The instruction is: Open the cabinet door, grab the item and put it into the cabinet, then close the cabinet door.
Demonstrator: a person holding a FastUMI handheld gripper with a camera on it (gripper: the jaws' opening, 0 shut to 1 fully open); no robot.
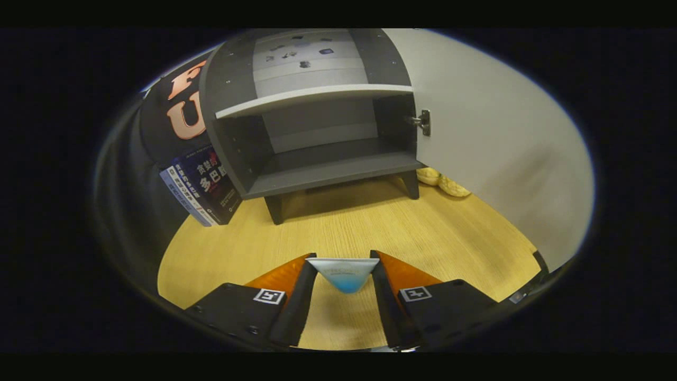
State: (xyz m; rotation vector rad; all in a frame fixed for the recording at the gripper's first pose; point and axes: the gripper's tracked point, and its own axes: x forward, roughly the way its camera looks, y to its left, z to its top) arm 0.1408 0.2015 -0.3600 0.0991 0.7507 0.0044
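Note:
A small dark grey cabinet [317, 132] stands on short legs on the wooden table, straight ahead of my fingers. Its light door [497, 148] is swung wide open to the right on a metal hinge. Inside, a pale shelf splits it into two bare compartments. My gripper [344, 267] is well back from the cabinet, shut on a small white and blue packet [344, 275]. The packet is held above the table between both fingers.
A dark blue book [203, 188] leans against the cabinet's left side. Some yellow lumpy items [444, 182] lie on the table behind the open door, near the cabinet's right leg. Wooden tabletop [370, 227] stretches between my fingers and the cabinet.

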